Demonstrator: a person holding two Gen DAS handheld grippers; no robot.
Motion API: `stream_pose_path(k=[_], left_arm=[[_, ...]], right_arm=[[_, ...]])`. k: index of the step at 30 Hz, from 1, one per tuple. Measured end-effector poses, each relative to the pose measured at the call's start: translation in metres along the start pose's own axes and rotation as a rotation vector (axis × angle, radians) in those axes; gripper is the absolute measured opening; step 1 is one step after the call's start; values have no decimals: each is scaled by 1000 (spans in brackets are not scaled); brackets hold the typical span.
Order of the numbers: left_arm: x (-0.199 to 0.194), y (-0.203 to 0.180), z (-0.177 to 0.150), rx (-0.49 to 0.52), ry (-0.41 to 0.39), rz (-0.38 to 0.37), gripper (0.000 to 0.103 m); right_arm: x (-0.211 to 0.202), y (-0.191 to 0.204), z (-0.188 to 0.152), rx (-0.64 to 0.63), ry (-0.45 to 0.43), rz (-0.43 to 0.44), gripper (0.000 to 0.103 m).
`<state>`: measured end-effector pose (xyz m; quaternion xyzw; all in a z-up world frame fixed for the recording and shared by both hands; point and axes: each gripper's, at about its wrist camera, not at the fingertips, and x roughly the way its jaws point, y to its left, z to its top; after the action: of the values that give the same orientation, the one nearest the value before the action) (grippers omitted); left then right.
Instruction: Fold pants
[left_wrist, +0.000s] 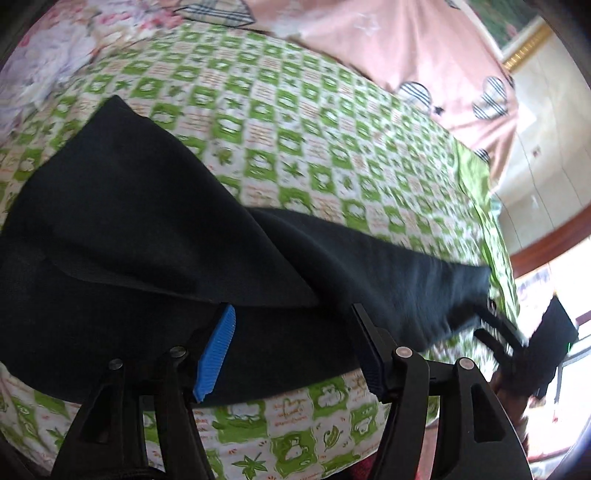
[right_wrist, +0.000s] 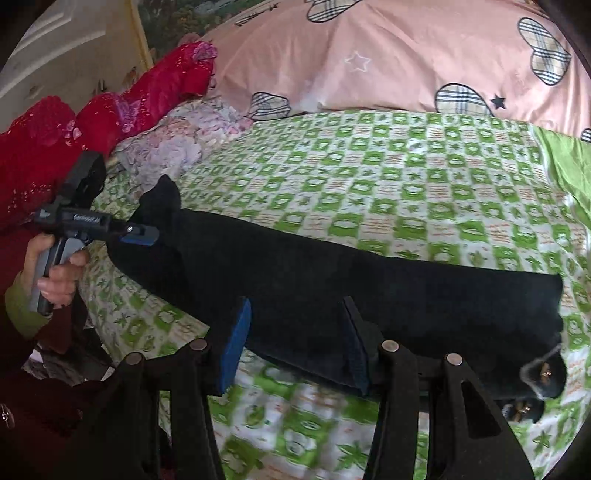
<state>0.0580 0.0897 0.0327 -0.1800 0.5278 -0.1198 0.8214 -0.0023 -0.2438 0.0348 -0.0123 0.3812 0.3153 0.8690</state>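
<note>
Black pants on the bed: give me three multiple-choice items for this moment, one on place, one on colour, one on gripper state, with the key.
1. Where do the black pants lie?
A. on the checked bedsheet
B. on the pink quilt
C. on the floor

2. What colour are the sheet's checks?
A. blue and white
B. green and white
C. red and yellow

3. How is the right gripper?
A. shut on the pants
B. open
C. shut on the sheet

Key: A, the sheet shows on all sides of the pants; B, green squares alternate with white; B, its pads stand apart with nothing clamped.
</note>
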Motion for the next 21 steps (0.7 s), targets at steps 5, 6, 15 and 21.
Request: stream_pose_path(k=[5,6,15,21], left_arm=[[0,13,46,-115,24,108,68],[1,13,51,-121,26,131,68],[33,24,86,-140,74,337,54],[33,29,85,-67,56,345,16]], right_arm=[[29,51,17,-85,8,123,51],[36,62,20,-105,12,150,51],[114,131,40,-261,108,268,50],[144,130,51,-298,135,169,50]])
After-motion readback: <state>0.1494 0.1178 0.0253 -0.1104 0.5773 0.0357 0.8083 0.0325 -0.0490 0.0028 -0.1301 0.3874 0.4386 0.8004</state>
